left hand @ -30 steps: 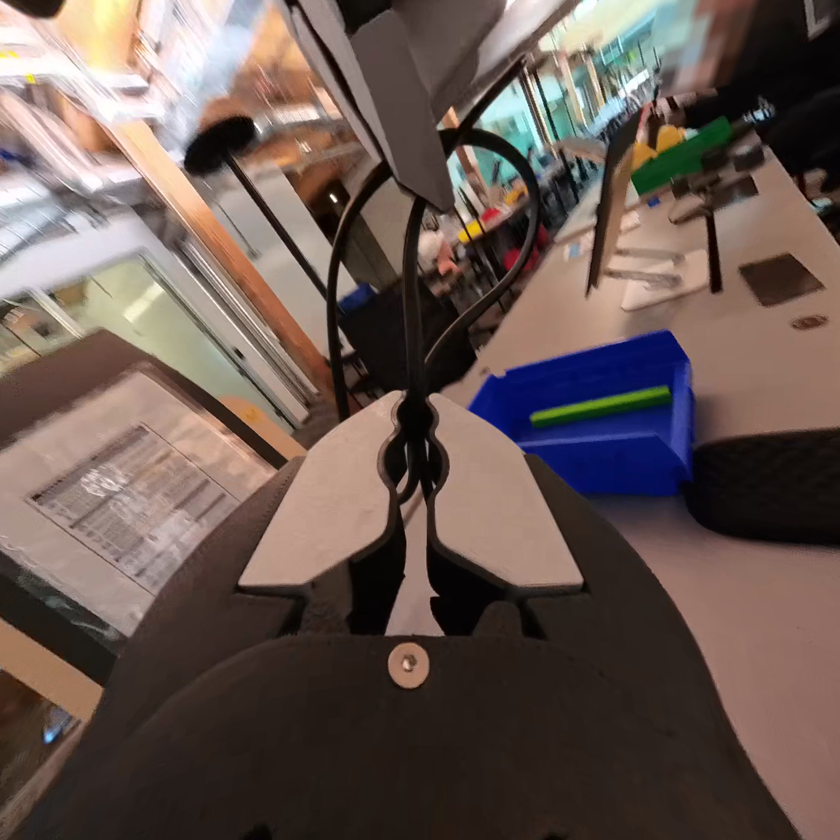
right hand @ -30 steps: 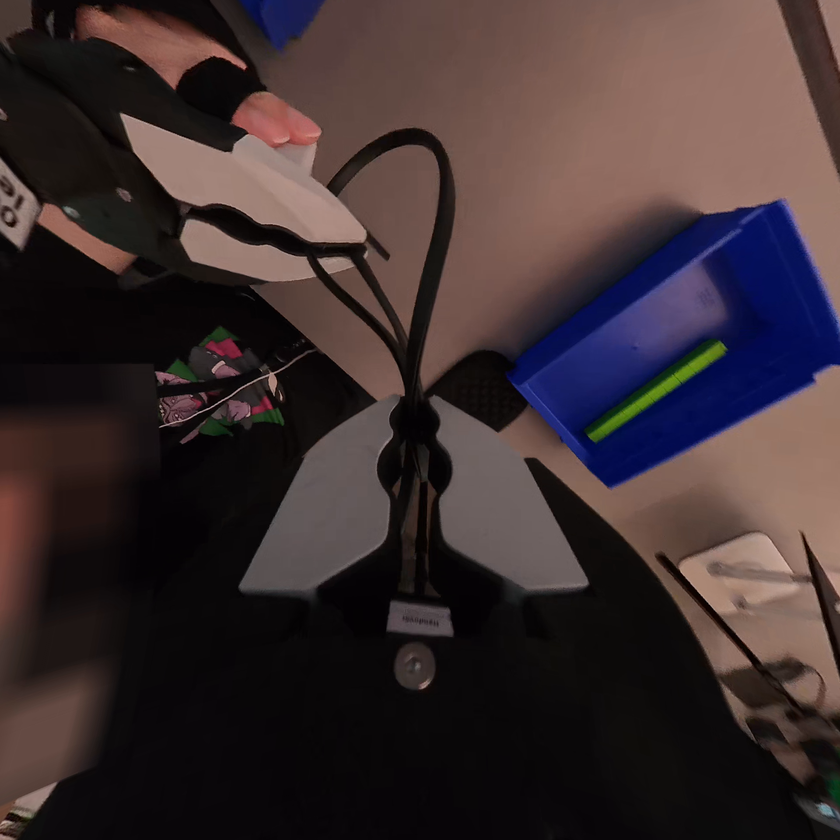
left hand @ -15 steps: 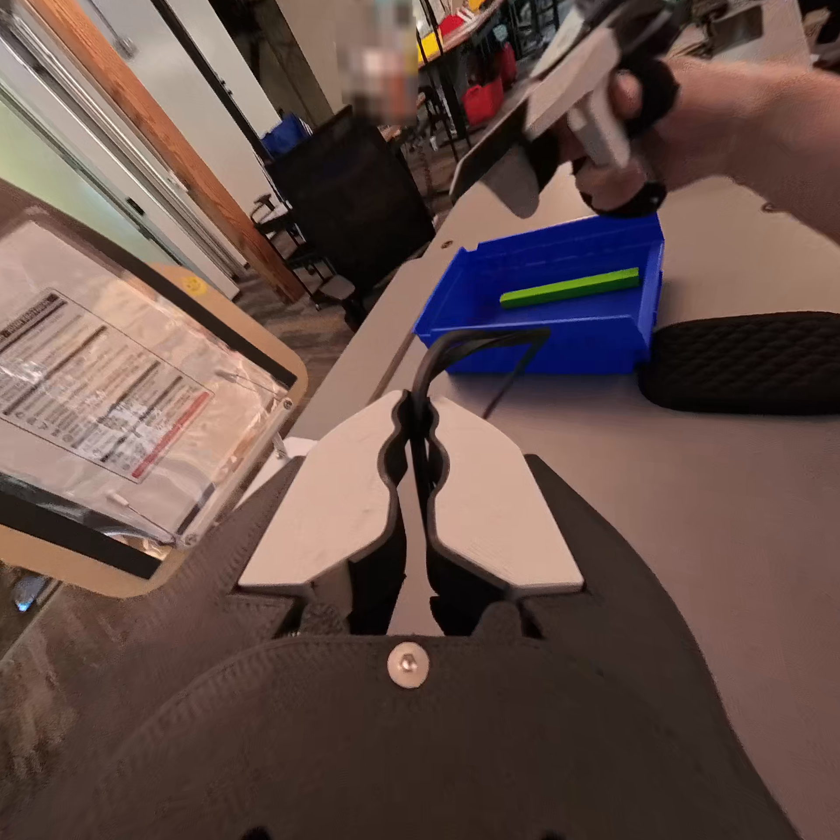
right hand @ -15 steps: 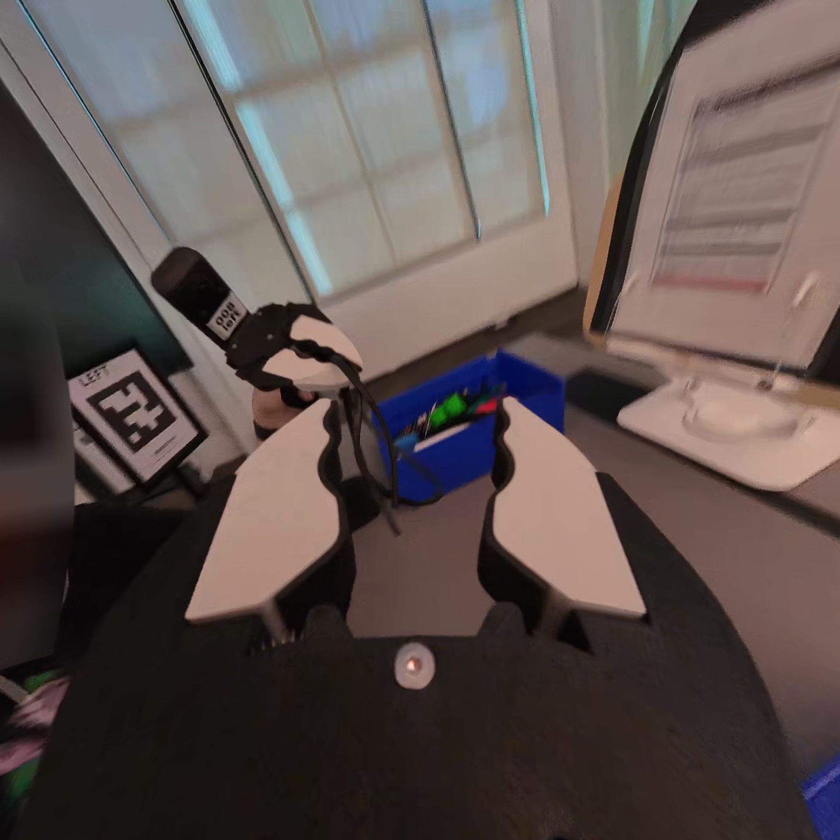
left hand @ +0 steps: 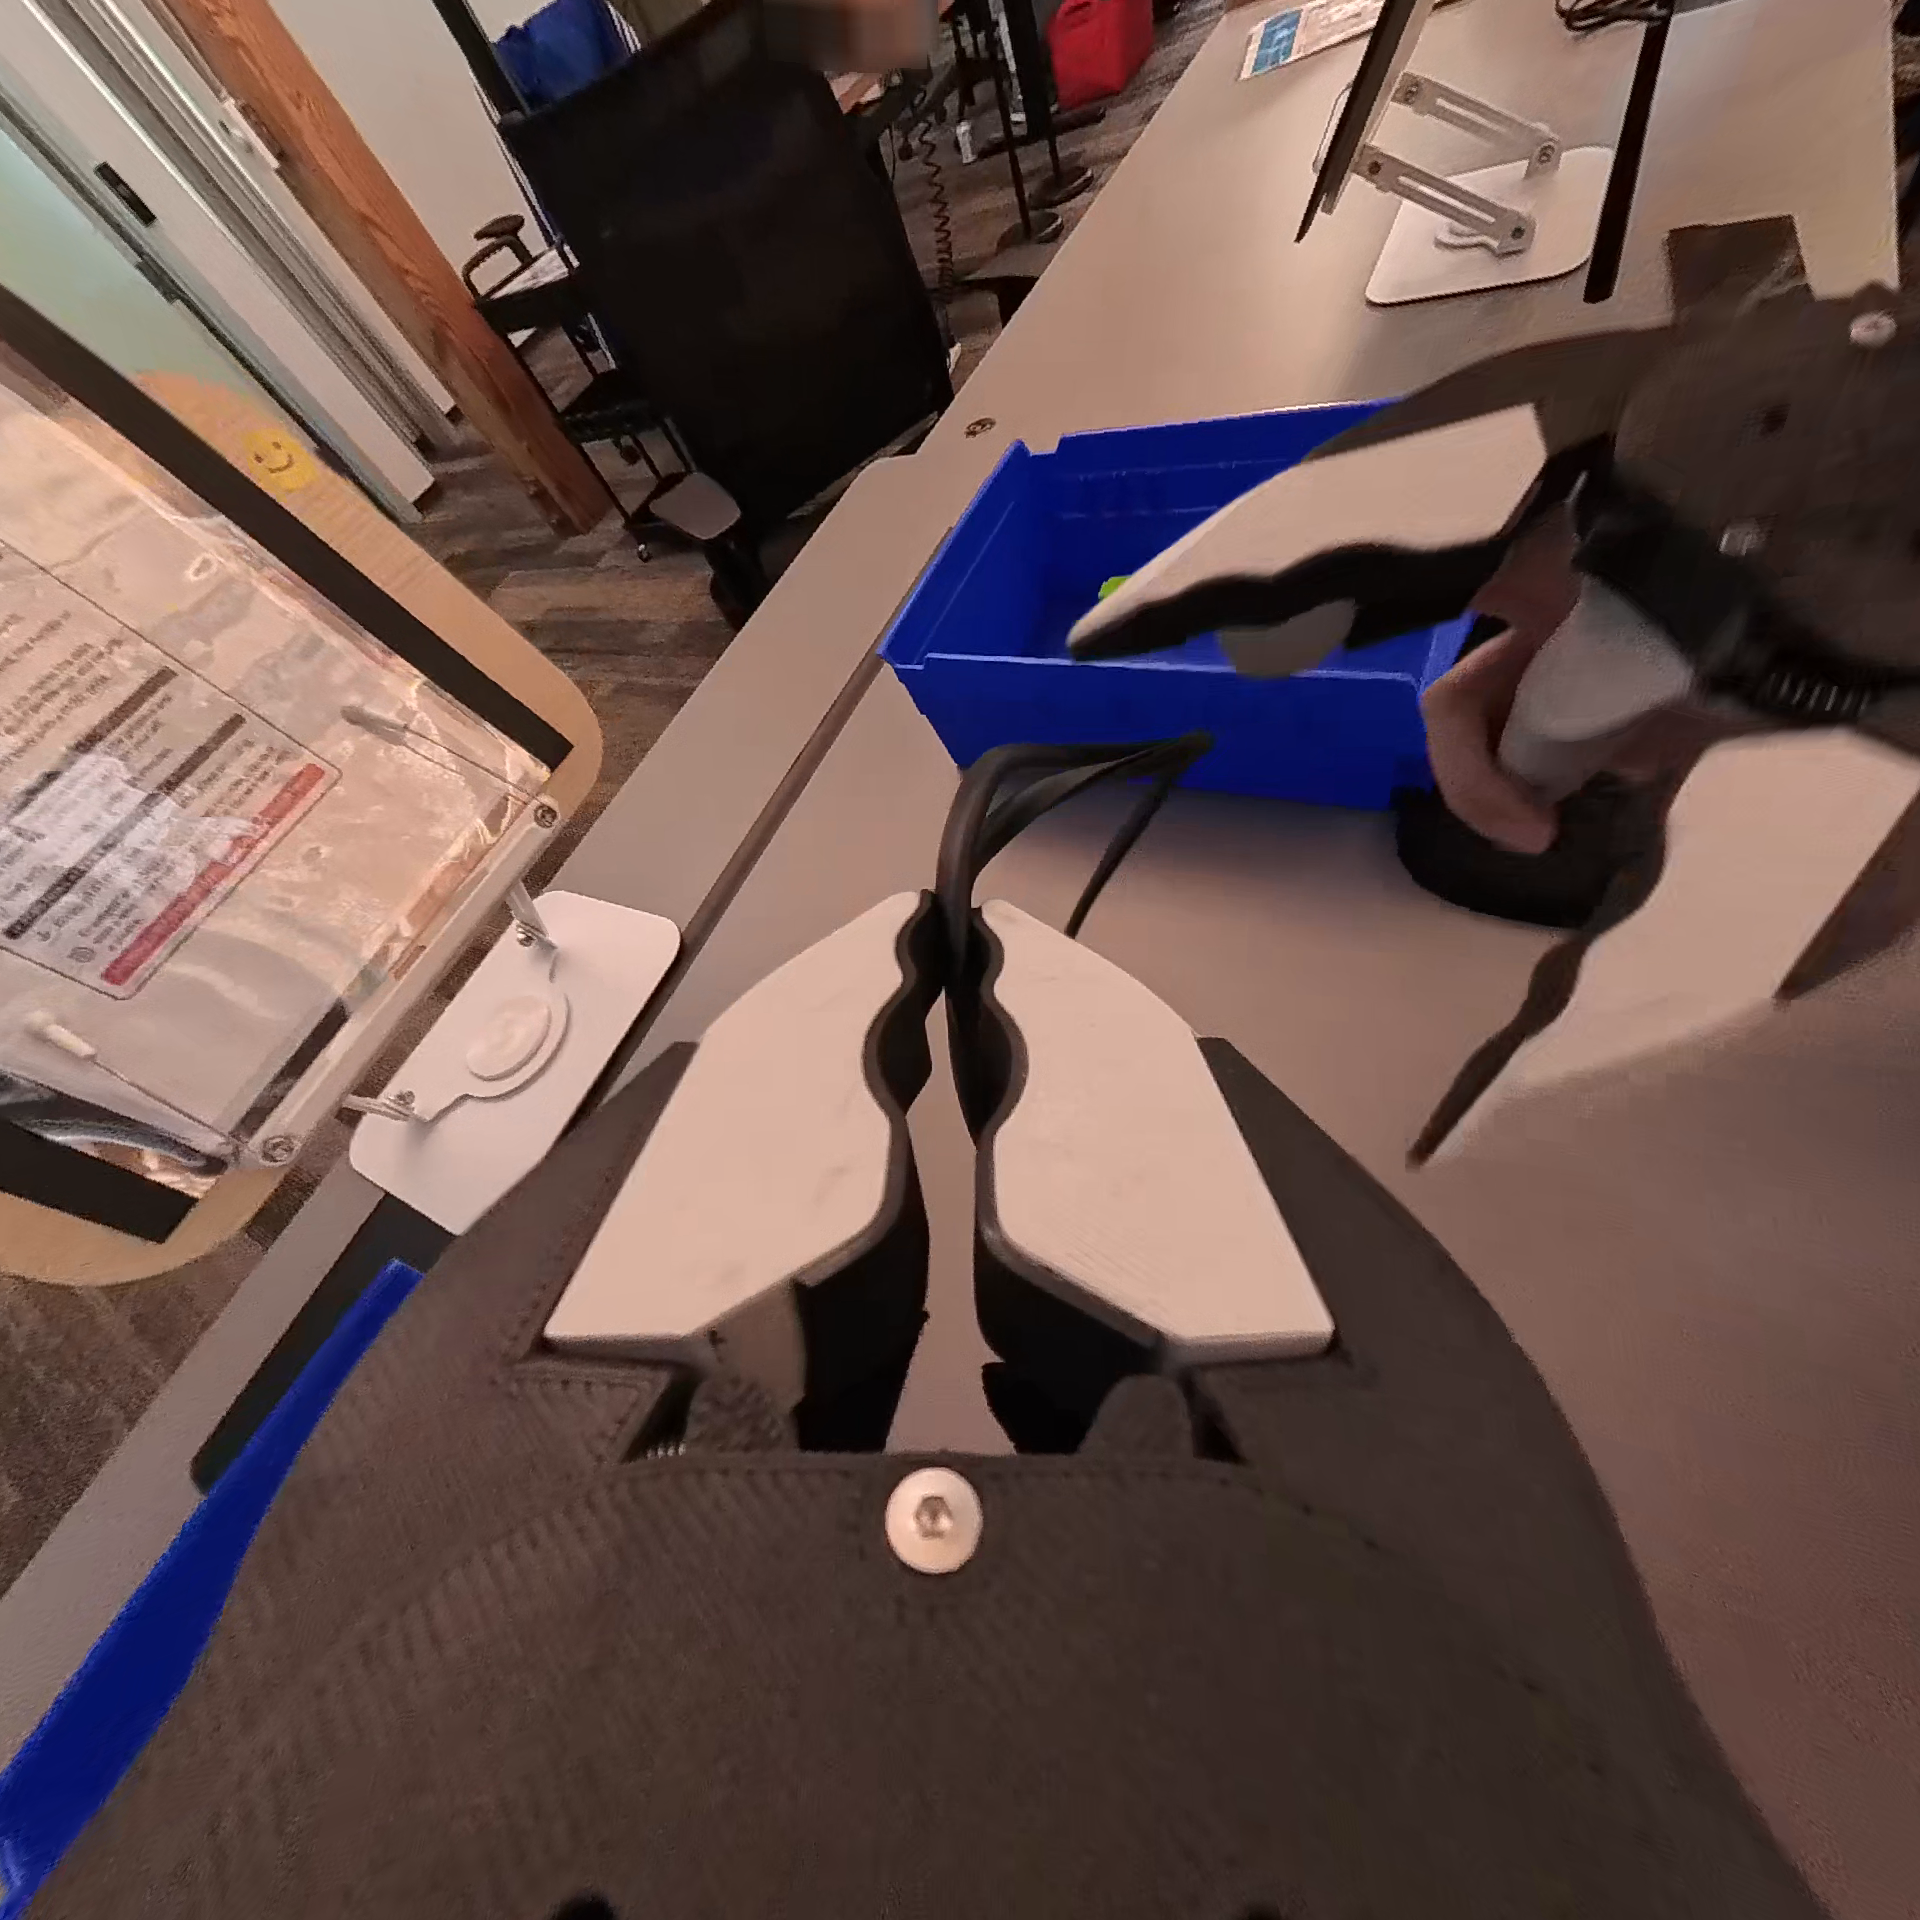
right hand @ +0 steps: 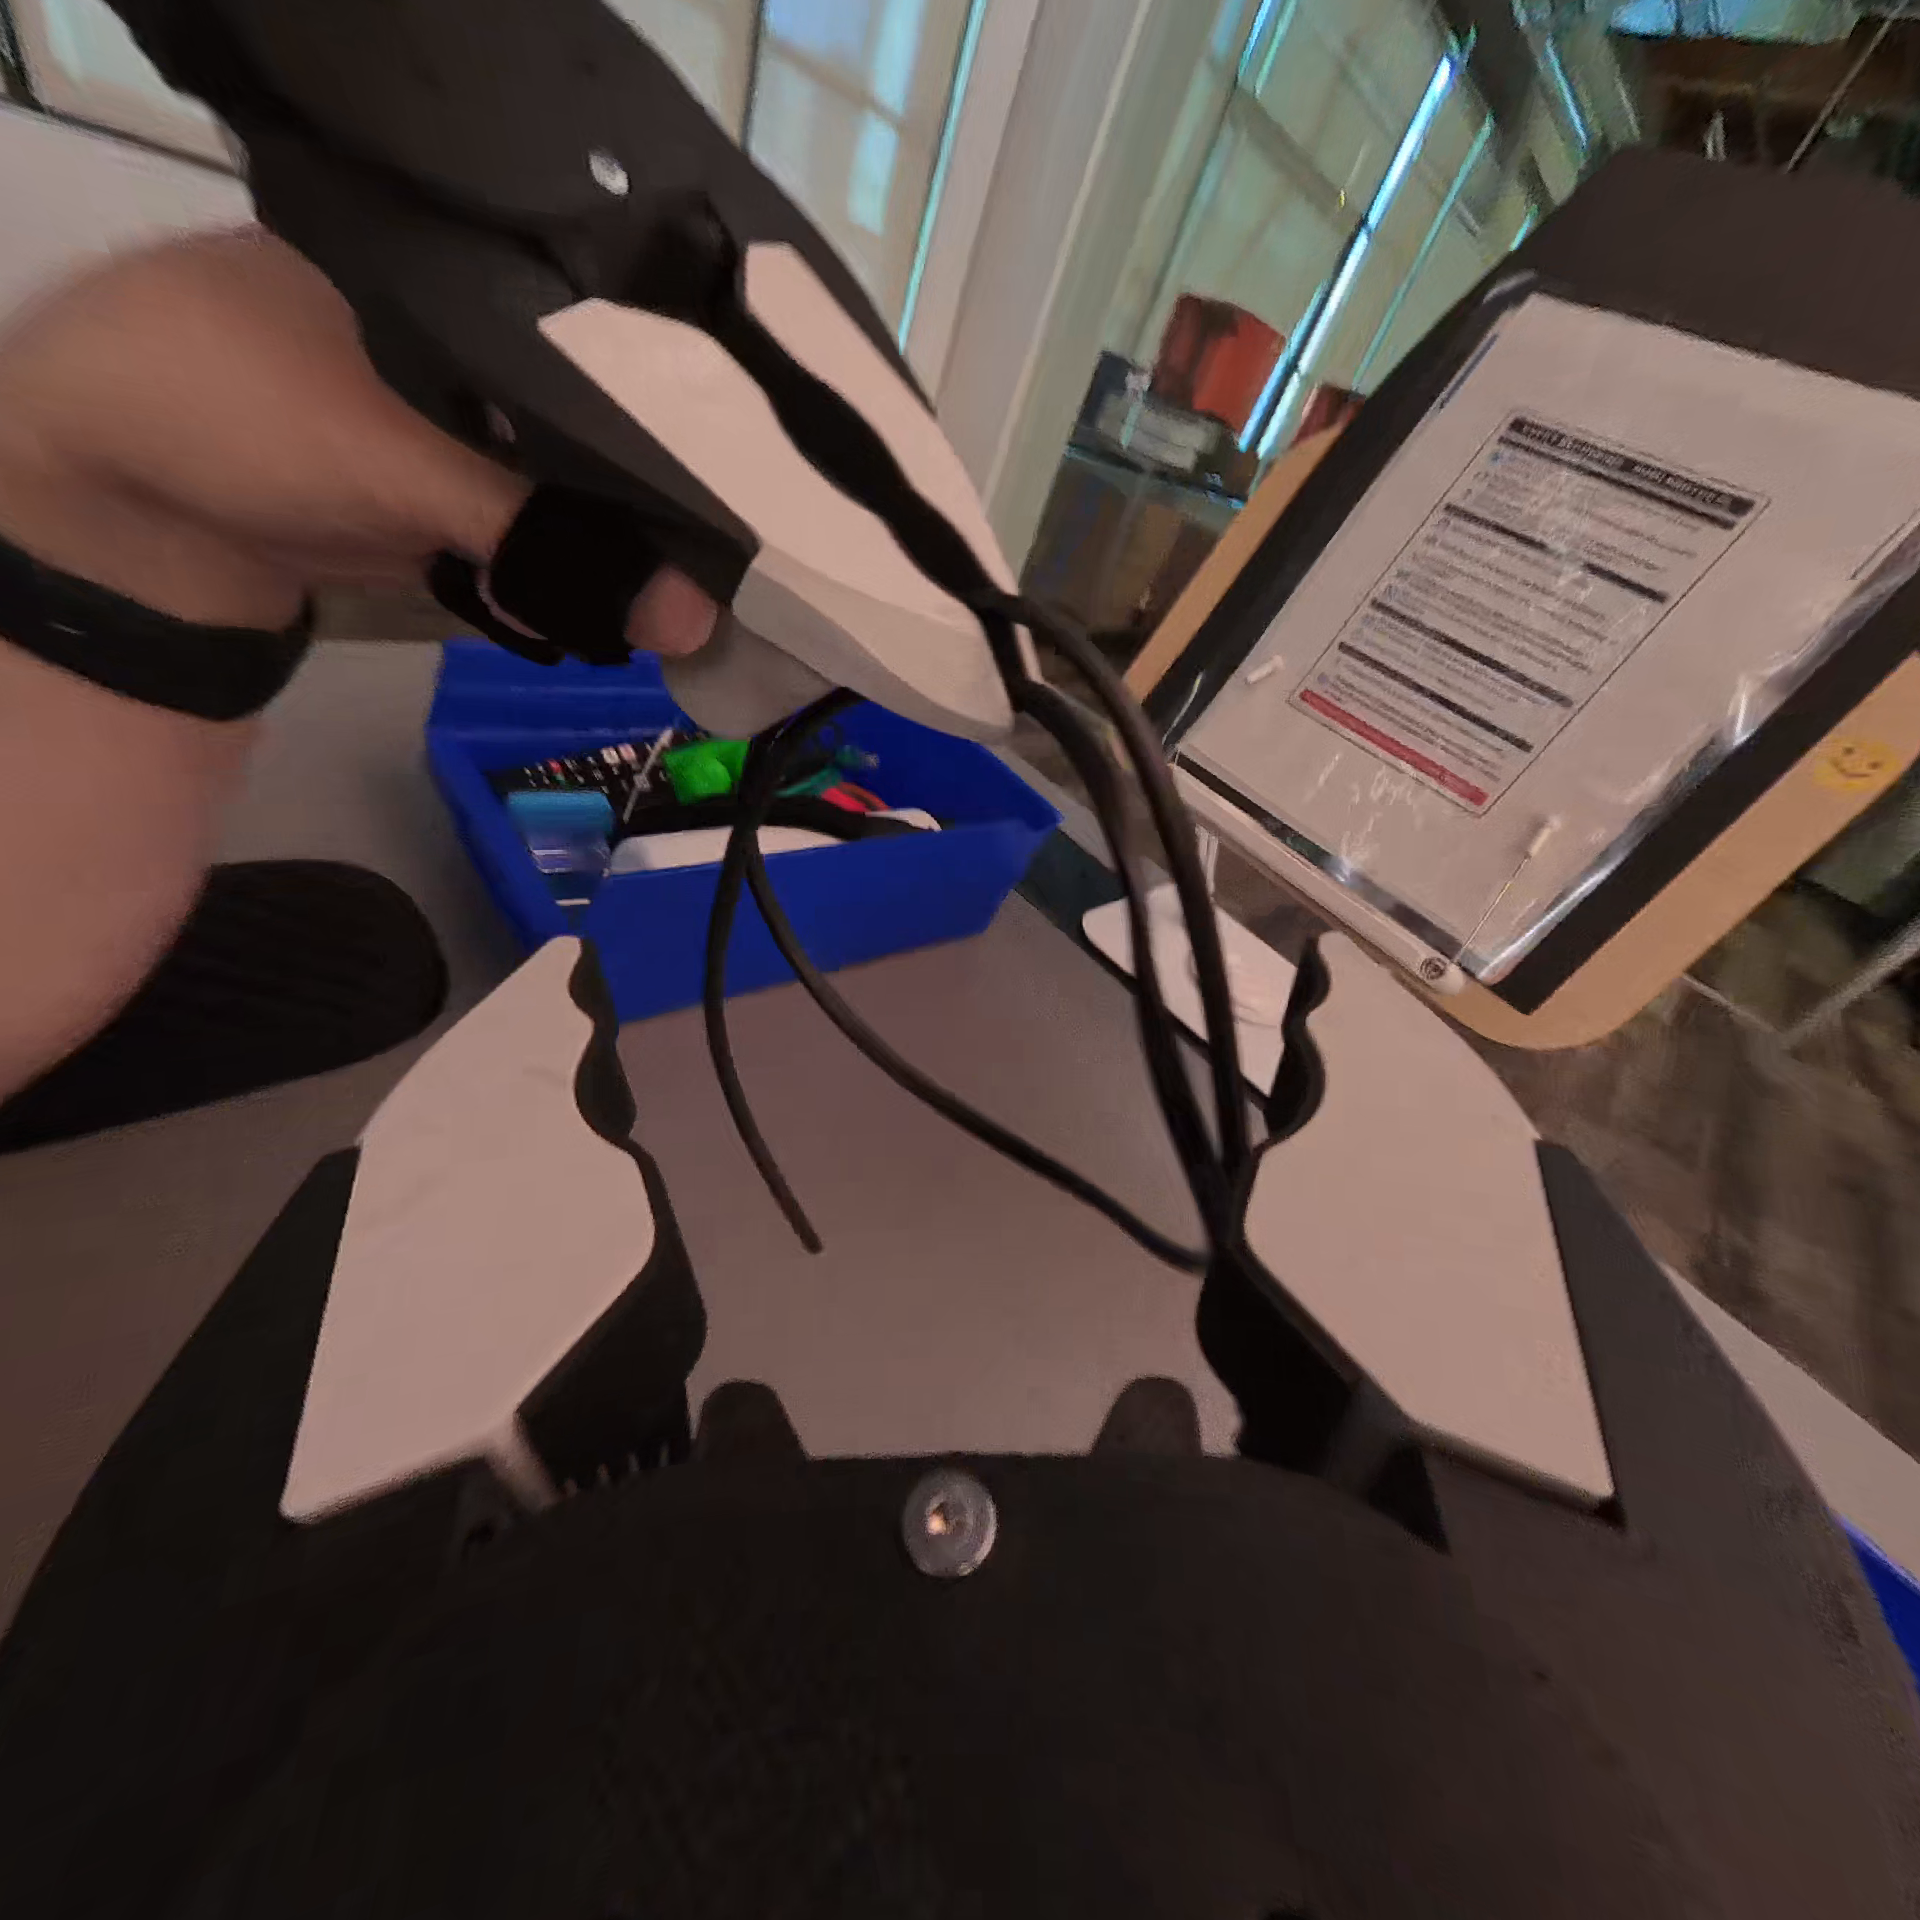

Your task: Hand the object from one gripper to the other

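**Black cable bundle held in left claw as right claw gapes beside it**

The left claw (left hand: pixel 951 920) is clamped on a looped black cable (left hand: pixel 1023 790), the strands pinched between its white fingertips (left hand: pixel 821 997) and arching forward above the grey desk (left hand: pixel 1247 935). In the right wrist view the same left claw (right hand: pixel 971 665) hangs at upper left, gripped by a person's hand (right hand: pixel 260 436), with the cable (right hand: pixel 1132 831) trailing down from its tip. One loop of the cable runs down beside the inner edge of the right-hand finger of the right claw (right hand: pixel 951 997); whether it touches that finger cannot be told. A loose cable end dangles in the wide gap between the fingers. The right claw's jaws stand wide apart and hold nothing.

Seen from the left wrist, the right claw (left hand: pixel 1299 831) fills the right side of the frame, its fingers spread, a hand (left hand: pixel 1486 748) on its handle. Behind it a blue bin (left hand: pixel 1039 582) sits on the desk, a sliver of green showing inside. A black mat (left hand: pixel 1507 873) lies just beside that bin.

The right wrist view shows another blue bin (right hand: pixel 810 894) on the desk, filled with mixed small parts and wires. A clear-fronted sign stand (right hand: pixel 1558 644) bearing a printed sheet stands at the desk's edge to the right, and appears at left in the left wrist view (left hand: pixel 208 790).
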Demonstrator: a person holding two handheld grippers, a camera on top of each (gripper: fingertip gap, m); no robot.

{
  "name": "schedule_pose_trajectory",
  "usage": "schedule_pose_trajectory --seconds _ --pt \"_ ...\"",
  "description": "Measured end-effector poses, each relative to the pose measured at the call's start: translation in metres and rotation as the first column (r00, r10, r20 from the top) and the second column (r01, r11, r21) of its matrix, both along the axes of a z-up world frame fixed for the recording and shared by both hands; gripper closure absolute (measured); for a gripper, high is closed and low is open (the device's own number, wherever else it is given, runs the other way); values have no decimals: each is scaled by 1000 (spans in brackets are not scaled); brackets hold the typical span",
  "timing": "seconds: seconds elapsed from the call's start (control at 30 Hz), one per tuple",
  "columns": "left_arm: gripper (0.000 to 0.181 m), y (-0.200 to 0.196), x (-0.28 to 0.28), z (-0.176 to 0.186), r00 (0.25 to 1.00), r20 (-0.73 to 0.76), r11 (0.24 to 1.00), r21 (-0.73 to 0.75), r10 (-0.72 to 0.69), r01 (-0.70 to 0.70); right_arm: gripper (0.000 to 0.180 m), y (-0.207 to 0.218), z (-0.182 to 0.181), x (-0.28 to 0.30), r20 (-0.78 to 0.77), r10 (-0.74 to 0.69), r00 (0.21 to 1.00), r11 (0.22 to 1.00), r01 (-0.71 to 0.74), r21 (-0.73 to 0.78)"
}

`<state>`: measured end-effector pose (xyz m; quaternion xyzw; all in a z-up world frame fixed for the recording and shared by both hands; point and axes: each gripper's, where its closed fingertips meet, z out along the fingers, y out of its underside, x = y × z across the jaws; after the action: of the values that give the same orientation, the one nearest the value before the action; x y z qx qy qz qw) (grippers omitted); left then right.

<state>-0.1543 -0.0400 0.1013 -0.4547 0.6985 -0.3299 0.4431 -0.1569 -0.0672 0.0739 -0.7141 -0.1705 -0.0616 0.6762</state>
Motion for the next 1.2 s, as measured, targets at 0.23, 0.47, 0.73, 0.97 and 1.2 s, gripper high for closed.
schedule_pose_trajectory --seconds 0.23,0.47,0.73,0.97,1.2 --pt "177 -6 13 -1 999 17 996 -77 42 -41 55 36 -19 -9 -23 -185 982 982 185 -36" --pt "177 -18 12 3 999 26 977 -211 -29 34 101 36 -13 6 -129 -289 949 955 295 33" --pt "177 -16 10 8 998 46 963 -263 -41 52 82 34 -3 -19 -312 -37 950 998 52 38" --pt "177 -26 14 4 998 28 966 -249 -60 65 71 36 -7 -12 -279 -171 945 985 173 -18" --pt "177 -31 18 -2 998 6 969 -240 -55 55 94 40 -13 -10 -331 -189 924 981 189 -33"
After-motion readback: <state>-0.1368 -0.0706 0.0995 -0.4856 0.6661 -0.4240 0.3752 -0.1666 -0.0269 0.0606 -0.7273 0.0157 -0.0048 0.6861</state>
